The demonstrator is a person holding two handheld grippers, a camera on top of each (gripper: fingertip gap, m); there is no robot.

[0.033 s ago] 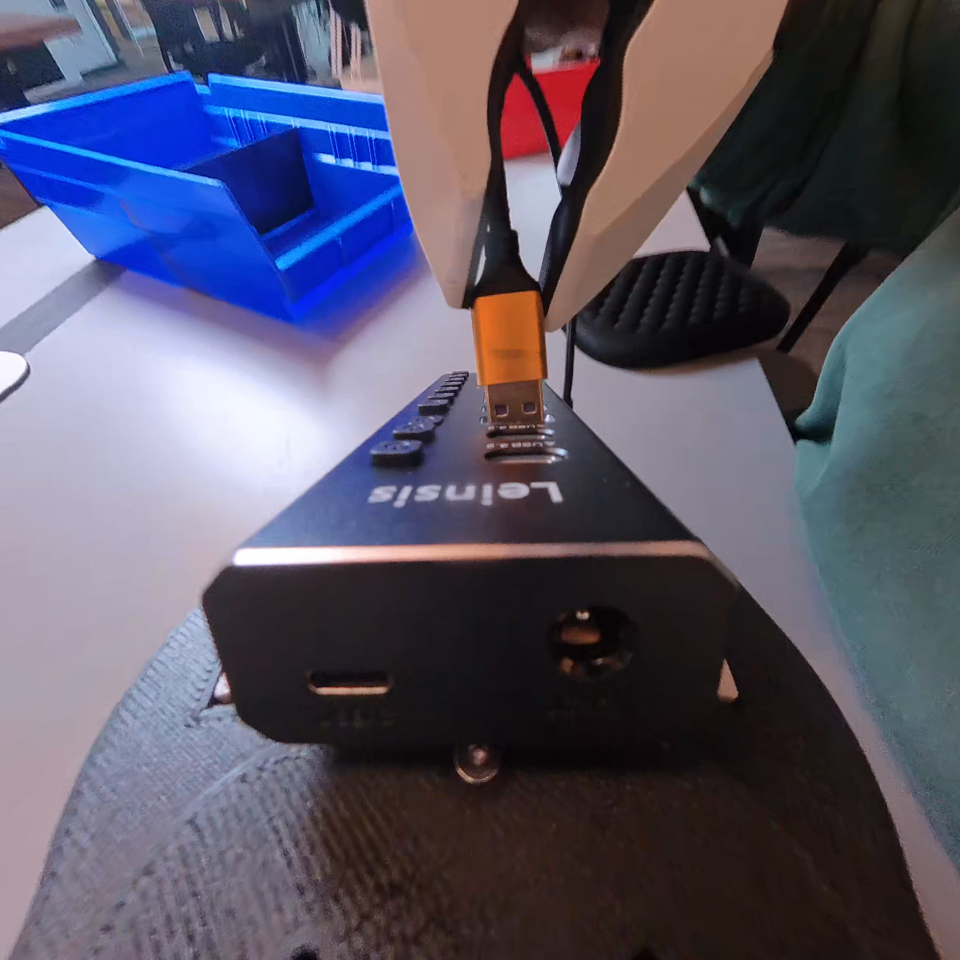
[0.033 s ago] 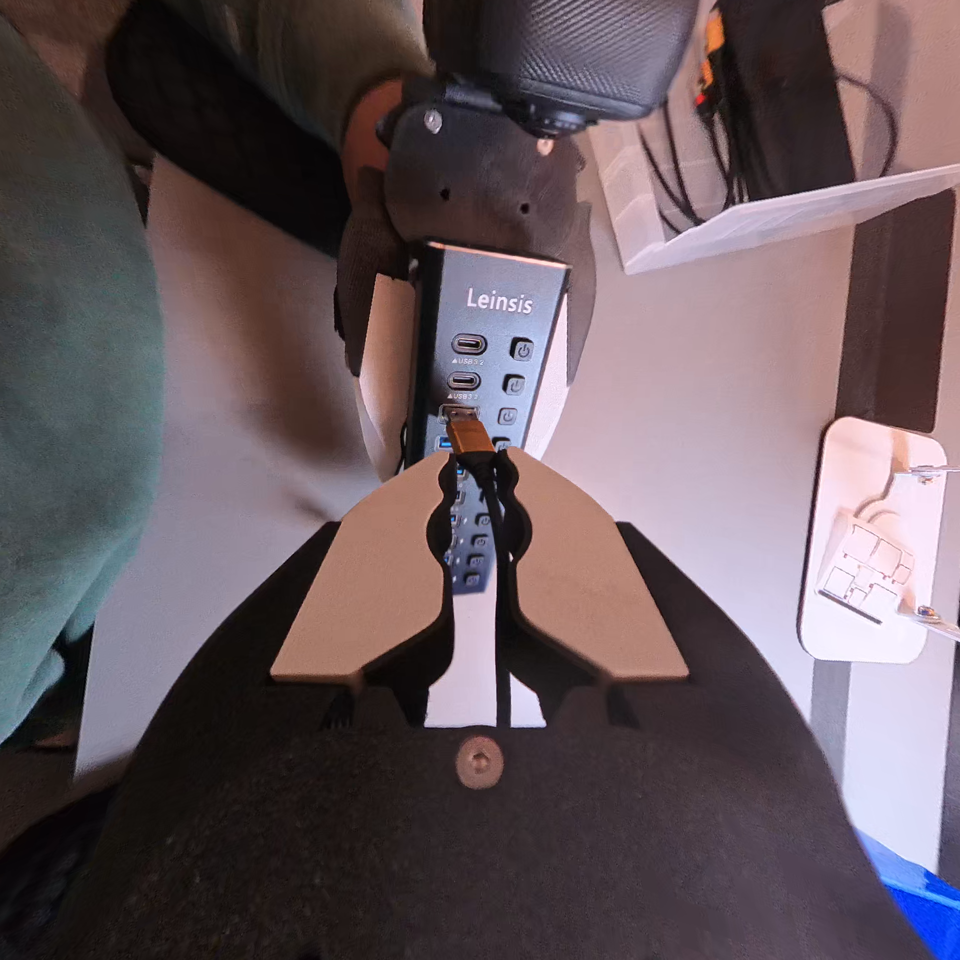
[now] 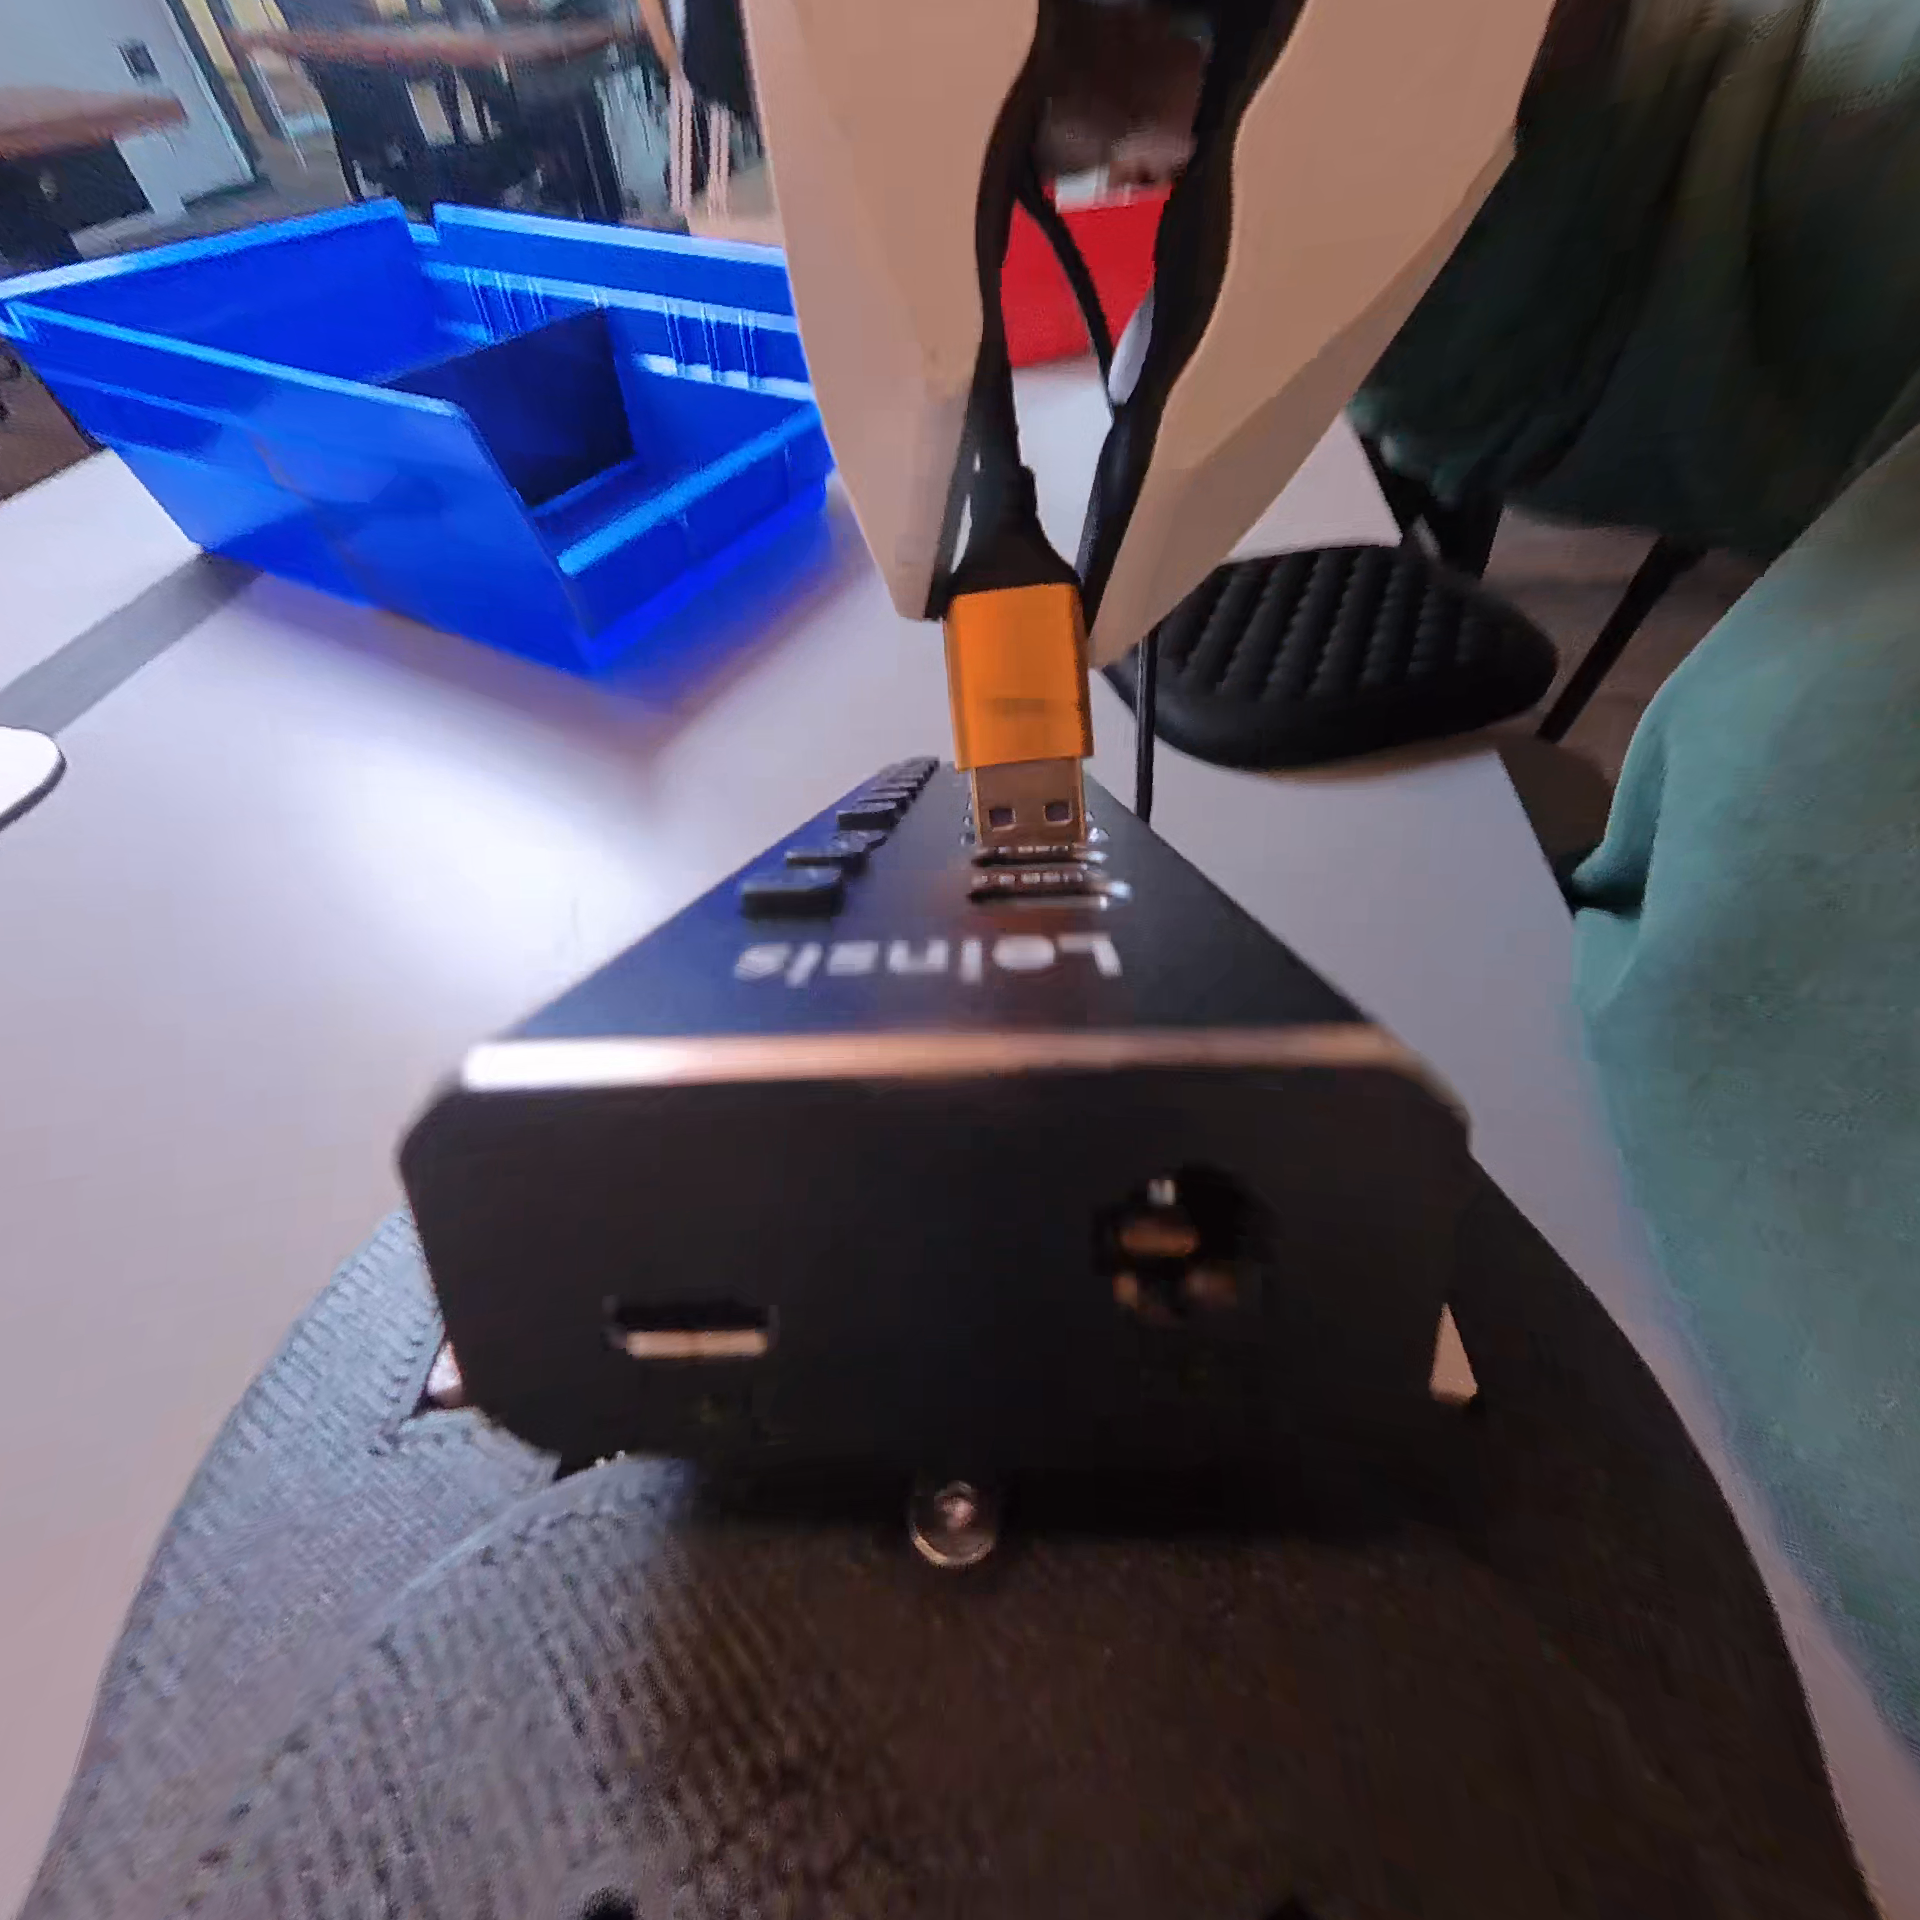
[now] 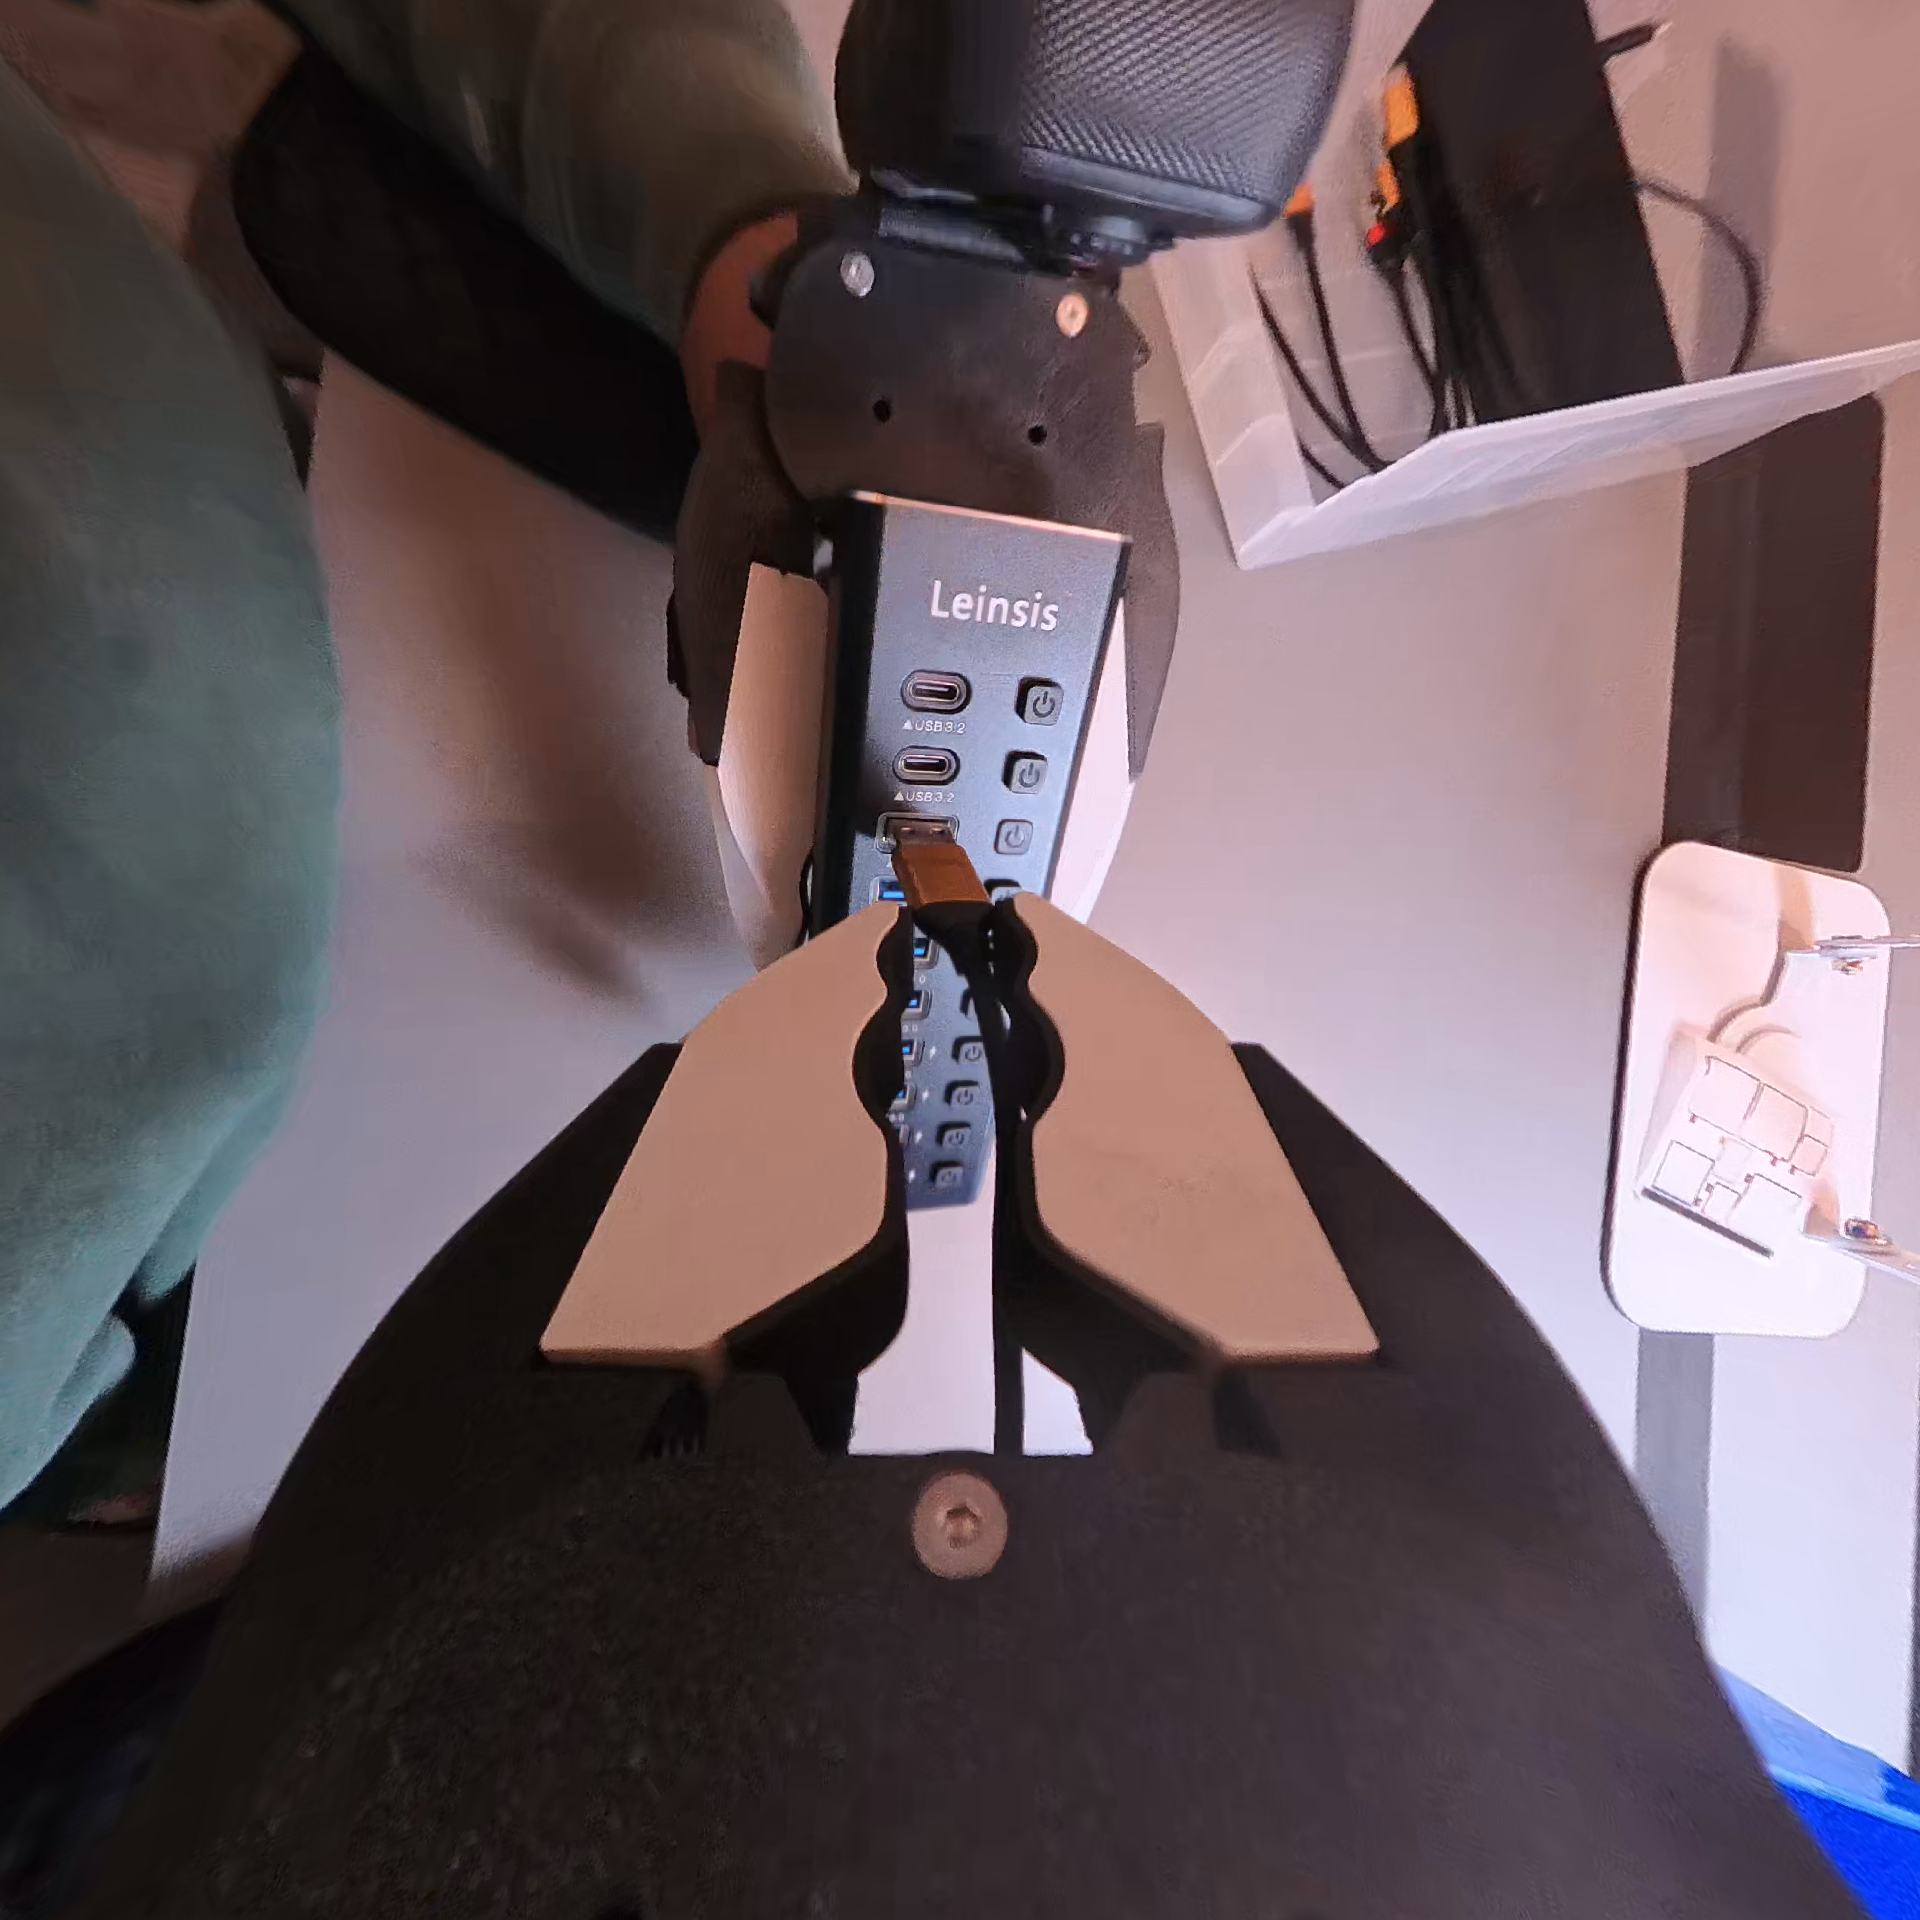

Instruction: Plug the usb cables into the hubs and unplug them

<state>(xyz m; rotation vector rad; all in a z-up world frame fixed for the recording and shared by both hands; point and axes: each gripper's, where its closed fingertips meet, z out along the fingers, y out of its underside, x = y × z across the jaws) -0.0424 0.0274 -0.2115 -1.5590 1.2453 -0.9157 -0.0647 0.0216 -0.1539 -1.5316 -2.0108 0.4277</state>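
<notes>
The right gripper (image 4: 951, 914) is clamped on a black cable's orange USB plug (image 4: 938, 876), its silver tip at a port on a dark, button-lined hub (image 4: 971, 665). The left gripper (image 4: 940, 831) clasps the hub's sides above the white table (image 3: 312, 831), near its chair-side edge.

- The hub (image 3: 935, 1195) fills the near centre, its end face toward the camera, gripped at its sides by the left gripper (image 3: 940, 1392).
- The right gripper (image 3: 1013, 592) comes down from the top edge, clamped on a cable (image 3: 1003, 447).
- The cable's orange plug (image 3: 1018, 686) stands upright, metal tip at a port on the hub's top.
- A blue bin (image 3: 436, 436) sits toward the table's (image 3: 312, 852) far left.
</notes>
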